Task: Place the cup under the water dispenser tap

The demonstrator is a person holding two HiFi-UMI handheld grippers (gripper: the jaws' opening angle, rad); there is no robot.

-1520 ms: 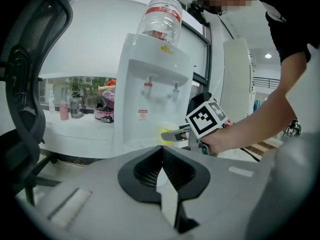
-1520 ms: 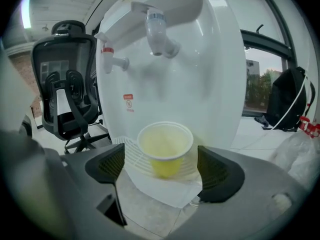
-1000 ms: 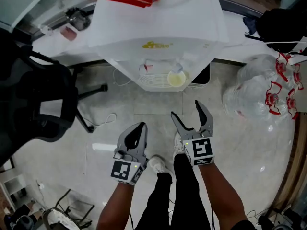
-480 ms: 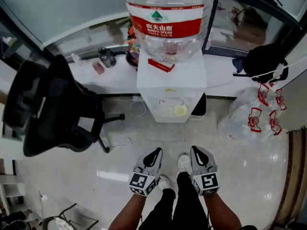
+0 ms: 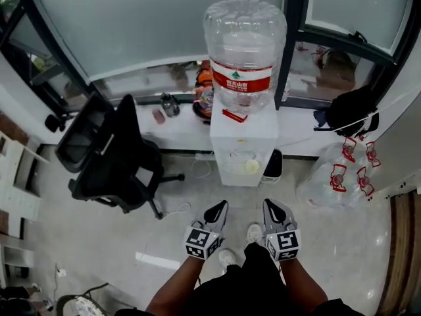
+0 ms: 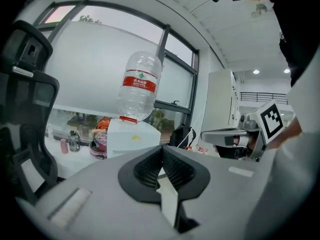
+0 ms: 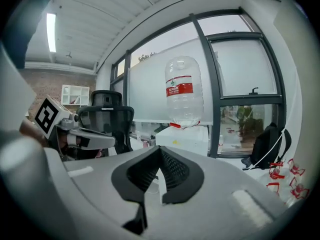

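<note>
Under water dispenser (image 5: pixel 243 135) tap: cup (image 5: pixel 252 166) in recess. Left gripper (image 5: pixel 220 207), right gripper (image 5: pixel 269 205): jaws together, empty, well apart from cup.

I see glossy grey floor (image 5: pixel 92 242) with light glare on it. Black office chair (image 5: pixel 112 160) at left. Frosted windows (image 5: pixel 151 31) in dark frames along far wall, low white table (image 5: pixel 299 135) beneath. Ceiling strip light (image 7: pixel 50 31) on. Brick wall (image 7: pixel 47 91) and white shelf unit (image 7: pixel 70 94) beyond chair.

Bottle (image 5: pixel 245 51) on water dispenser (image 5: pixel 243 143); cup (image 5: pixel 252 166) in its alcove; chair (image 5: pixel 112 160) left; backpack (image 5: pixel 352 114) right.
</note>
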